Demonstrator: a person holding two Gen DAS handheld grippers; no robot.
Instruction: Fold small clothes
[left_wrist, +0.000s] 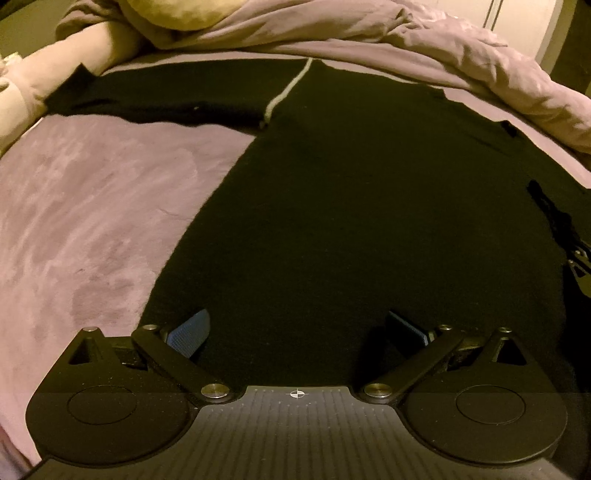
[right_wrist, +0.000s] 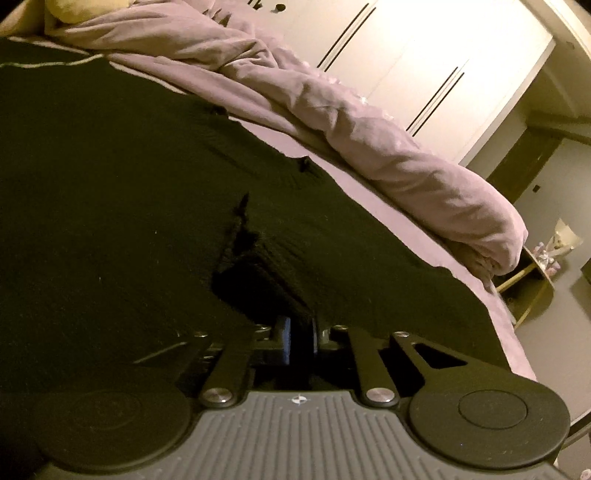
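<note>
Left wrist view showed the bed (left_wrist: 92, 206), covered in a mauve plush sheet, as the biggest thing in sight, with a crumpled duvet (left_wrist: 461, 62) of the same colour heaped along its far side from 12 to 2 o'clock. On the bed lay the black garment (left_wrist: 332, 221), spread nearly flat and filling the middle of the frame; 1 long part of it ran off toward 10 o'clock, where a pale cord (left_wrist: 286, 90) crossed it near 12 o'clock. No fold was visible yet, so the task looked to be at its very start: the cloth was laid out and the first fold was only being set up, with every fold left to do.

The garment was a dark, matte knit, mostly smooth, with 1 puckered ridge at its 3 o'clock edge. In the right wrist view that ridge sat straight ahead of the right claw (right_wrist: 297, 338), whose jaws were closed with a bunch of the black fabric pinched between them. The right claw (left_wrist: 578, 258) also showed small at 3 o'clock in the left view.

Smallest, the left claw (left_wrist: 295, 328) stood wide open at 6 o'clock over the garment's near hem, its blue pads (left_wrist: 190, 332) gripping nothing.
</note>
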